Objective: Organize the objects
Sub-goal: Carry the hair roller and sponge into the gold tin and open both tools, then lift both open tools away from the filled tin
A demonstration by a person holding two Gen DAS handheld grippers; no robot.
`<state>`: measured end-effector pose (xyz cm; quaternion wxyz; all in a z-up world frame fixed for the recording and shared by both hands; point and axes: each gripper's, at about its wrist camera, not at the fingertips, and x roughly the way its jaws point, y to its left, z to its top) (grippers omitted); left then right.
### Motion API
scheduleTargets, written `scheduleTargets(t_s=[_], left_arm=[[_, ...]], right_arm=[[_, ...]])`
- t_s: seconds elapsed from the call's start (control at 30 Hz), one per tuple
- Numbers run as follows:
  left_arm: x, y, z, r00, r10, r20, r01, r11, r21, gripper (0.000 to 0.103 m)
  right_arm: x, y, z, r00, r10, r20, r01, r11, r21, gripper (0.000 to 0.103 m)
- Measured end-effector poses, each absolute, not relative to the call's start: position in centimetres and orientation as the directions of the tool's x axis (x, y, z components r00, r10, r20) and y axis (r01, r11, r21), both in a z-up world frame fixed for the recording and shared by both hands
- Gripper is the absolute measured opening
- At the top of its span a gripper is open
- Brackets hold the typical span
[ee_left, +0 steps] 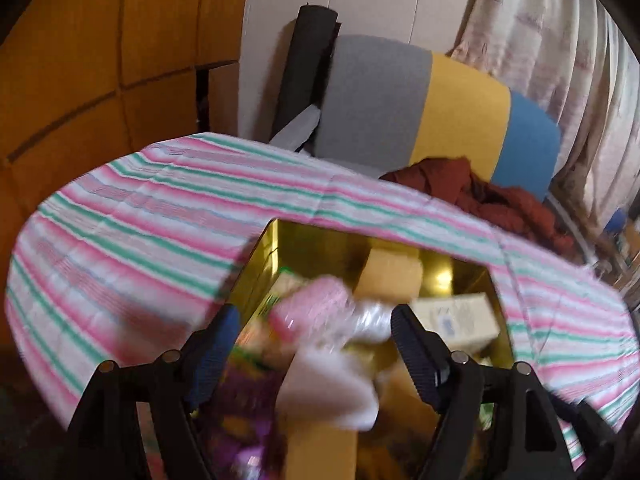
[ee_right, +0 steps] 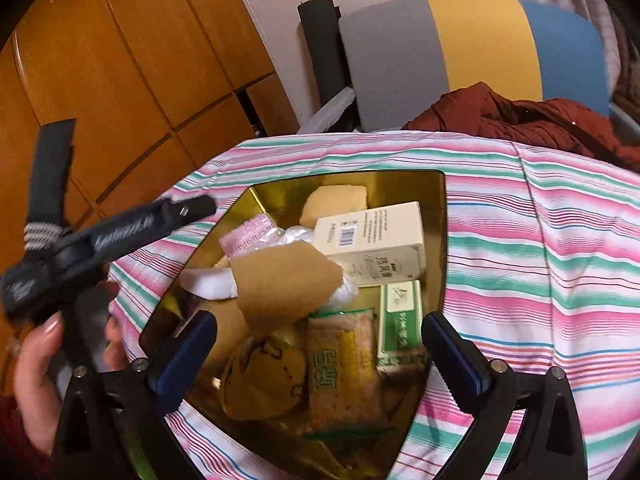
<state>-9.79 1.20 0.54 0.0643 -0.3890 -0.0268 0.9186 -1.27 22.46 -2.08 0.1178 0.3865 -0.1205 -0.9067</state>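
An open gold tin (ee_right: pixel 436 200) sits on a pink, green and white striped cloth (ee_right: pixel 540 260). Inside lie a cream carton with a barcode (ee_right: pixel 376 240), a green box (ee_right: pixel 400 320), a snack packet (ee_right: pixel 344 364), a round yellow item (ee_right: pixel 264 376), a pink item (ee_right: pixel 248 236) and a yellow sponge (ee_right: pixel 336 200). A tan sponge piece (ee_right: pixel 280 284) is tilted over them. My right gripper (ee_right: pixel 320 340) is open above the tin, its pads touching nothing. My left gripper (ee_left: pixel 316 332) is open too, over the blurred pink item (ee_left: pixel 316 308) and a white piece (ee_left: pixel 328 392).
A person's hand (ee_right: pixel 36 360) holds the left gripper at the tin's left edge. Behind the table stands a chair with a grey, yellow and blue back (ee_right: pixel 472 52) and a dark red garment (ee_right: pixel 520 116) on it. Wooden cabinet doors (ee_right: pixel 120 80) are on the left, and a curtain (ee_left: pixel 560 60) hangs on the right.
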Motion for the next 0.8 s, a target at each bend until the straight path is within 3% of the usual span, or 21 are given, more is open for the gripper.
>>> scheduleTargets(t_s=[0.13, 0.3, 0.5, 0.8], left_arm=[[-7.9, 1.5, 0.2, -0.664, 0.027, -0.748, -0.041, -0.999, 0.001, 0.079], [-5.5, 0.7, 0.1, -0.642, 0.069, -0.763, -0.041, -0.998, -0.056, 0.079], [-3.7, 1.1, 0.0, -0.631, 0.022, -0.775, -0.015, -1.000, -0.015, 0.079], [-1.4, 2.1, 0.2, -0.659, -0.055, -0.750, -0.017, -0.996, 0.088, 0.079]], right_arm=[[-0.6, 22.6, -1.9, -0.677, -0.269, -0.685, 0.104, -0.956, 0.273, 0.103], [0.0, 22.7, -1.9, -0.682, -0.157, -0.714, 0.028, -0.981, 0.190, 0.103], [0.5, 23.1, -1.9, -0.663, -0.006, -0.748, -0.111, -0.988, 0.106, 0.103], [1.1, 22.3, -1.2, -0.673, 0.094, -0.734, -0.146, -0.989, 0.008, 0.103]])
